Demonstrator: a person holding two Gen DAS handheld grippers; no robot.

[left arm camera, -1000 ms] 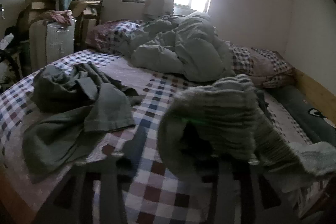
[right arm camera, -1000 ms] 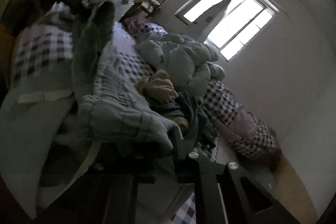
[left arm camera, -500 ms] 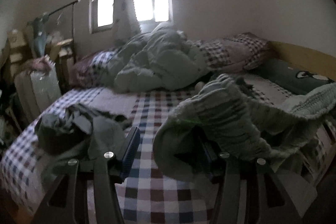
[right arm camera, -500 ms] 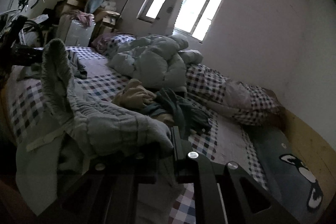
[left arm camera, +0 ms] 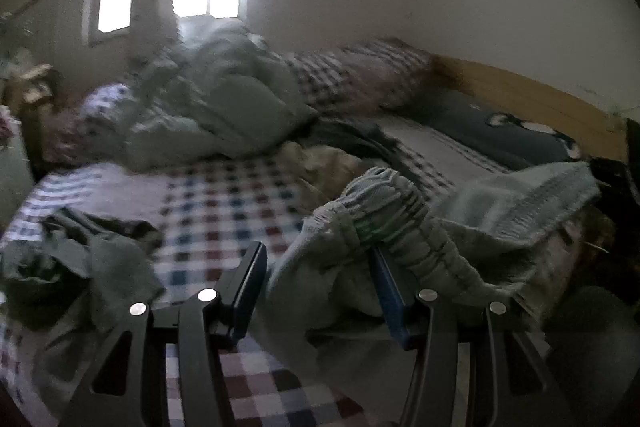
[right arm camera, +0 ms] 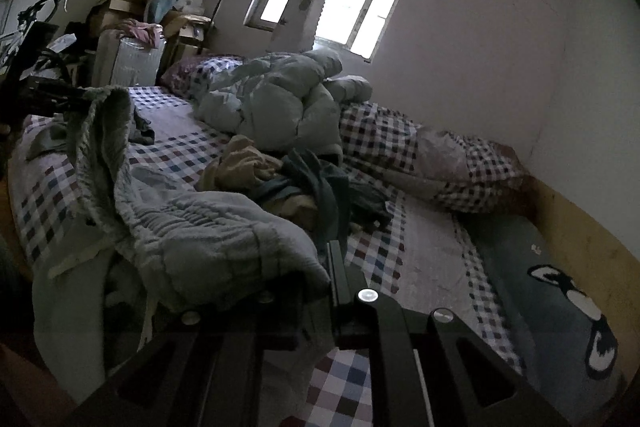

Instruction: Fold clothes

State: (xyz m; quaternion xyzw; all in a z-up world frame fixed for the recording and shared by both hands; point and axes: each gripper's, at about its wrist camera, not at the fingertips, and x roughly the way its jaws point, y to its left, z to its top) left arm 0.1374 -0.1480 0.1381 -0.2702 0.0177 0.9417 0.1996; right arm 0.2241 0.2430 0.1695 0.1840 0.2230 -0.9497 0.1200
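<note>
A pale grey-green garment (left arm camera: 384, 203) with a gathered elastic waistband hangs between my two grippers above the checked bed (left arm camera: 224, 203). My left gripper (left arm camera: 316, 267) stands open; the waistband is draped over its right finger, and the left finger (left arm camera: 250, 279) is bare with a gap beside it. In the right wrist view the garment (right arm camera: 208, 231) runs from my right gripper (right arm camera: 324, 267), which is shut on one end, across to the left gripper (right arm camera: 48, 93) at the far left. The right gripper's left finger is hidden under the cloth.
A dark green garment (left arm camera: 80, 259) lies crumpled on the bed's left side. A tan and dark teal clothes pile (right arm camera: 272, 175) sits mid-bed before a bunched duvet (right arm camera: 288, 107) and checked pillows (right arm camera: 400, 139). A suitcase (right arm camera: 128, 63) and boxes stand by the far corner.
Both grippers have risen and rolled toward level with the garment still on them. The garment now hangs more stretched between them, and the left view has swung right.
</note>
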